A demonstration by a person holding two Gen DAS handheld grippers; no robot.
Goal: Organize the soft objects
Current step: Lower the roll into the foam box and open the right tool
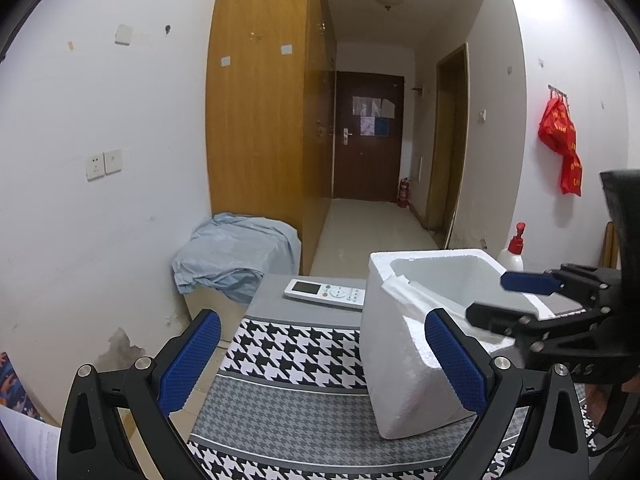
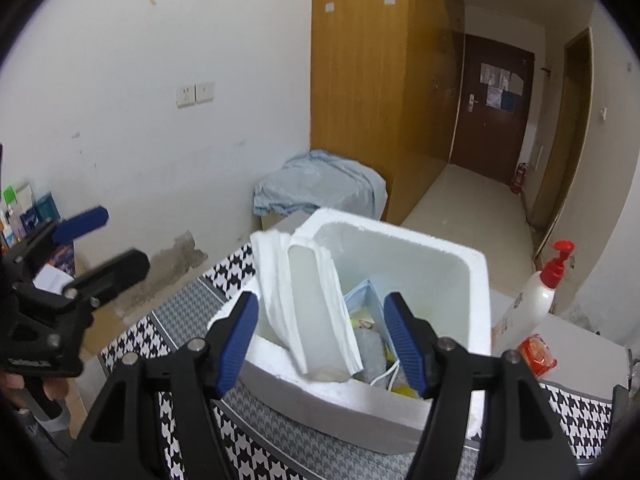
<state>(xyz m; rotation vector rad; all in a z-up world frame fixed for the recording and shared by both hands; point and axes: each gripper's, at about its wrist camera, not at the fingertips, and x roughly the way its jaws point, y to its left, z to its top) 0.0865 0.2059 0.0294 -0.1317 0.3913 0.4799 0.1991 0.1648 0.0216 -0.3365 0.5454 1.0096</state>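
The folded white cloth (image 2: 304,300) hangs over the left rim of the foam box (image 2: 476,280) at frame centre, half inside. The right gripper (image 2: 320,336) hovers there, jaws wide and empty; the left gripper (image 1: 320,360) likewise. Next: push it fully in.

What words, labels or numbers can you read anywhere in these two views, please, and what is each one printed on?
"AS": raised letters, cut off, on the right tool's black body.
Red bags on the wall hook: gold characters, too blurred to read.
Papers on the dark door: too small to read.
Remote control: button markings too small.
Pump bottle and orange packet: print blurred.
Boxes by the wall: unreadable.
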